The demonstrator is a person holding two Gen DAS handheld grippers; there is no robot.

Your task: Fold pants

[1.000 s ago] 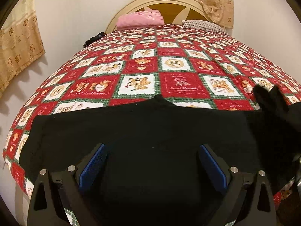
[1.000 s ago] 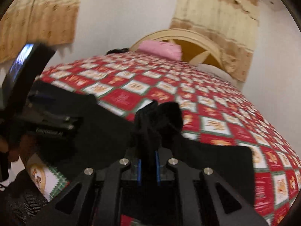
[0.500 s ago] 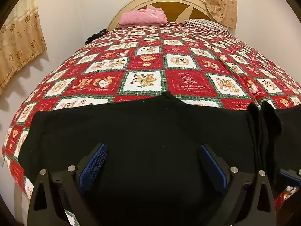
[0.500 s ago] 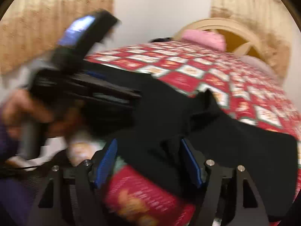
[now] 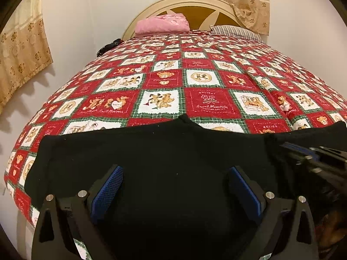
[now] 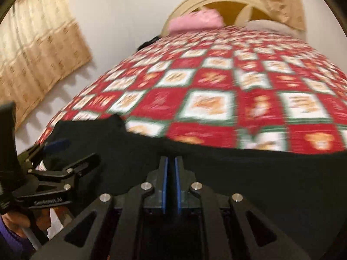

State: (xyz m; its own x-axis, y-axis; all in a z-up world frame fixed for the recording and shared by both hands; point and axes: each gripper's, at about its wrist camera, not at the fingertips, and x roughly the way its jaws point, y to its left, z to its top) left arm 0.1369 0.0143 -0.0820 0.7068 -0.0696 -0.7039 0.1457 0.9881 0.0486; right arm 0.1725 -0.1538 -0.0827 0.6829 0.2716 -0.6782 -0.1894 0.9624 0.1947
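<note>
Two blue-padded fingers of the left gripper (image 5: 174,191) stand spread wide in the left wrist view, hovering over the black fabric pants (image 5: 151,162), which lie flat across the near edge of the red, white and green patchwork teddy-bear quilt (image 5: 195,82). Nothing sits between the jaws. Far beyond the pants, a folded pink blanket (image 5: 161,24) rests at the cream arched headboard (image 5: 151,8). A second ago a lifted flap of the pants stood up at the right of this view; now that side lies low, with the right gripper (image 5: 312,158) blurred above it.

From the right wrist view, the right gripper (image 6: 171,186) has its jaws pressed nearly together; whether cloth is pinched between them I cannot tell. Half a second ago they were spread. The left gripper (image 6: 60,164) appears toward the near left of the pants (image 6: 238,173).

Judging by the motion blur, a fast sweep could drag the laid fold askew, or the two grippers could collide.
</note>
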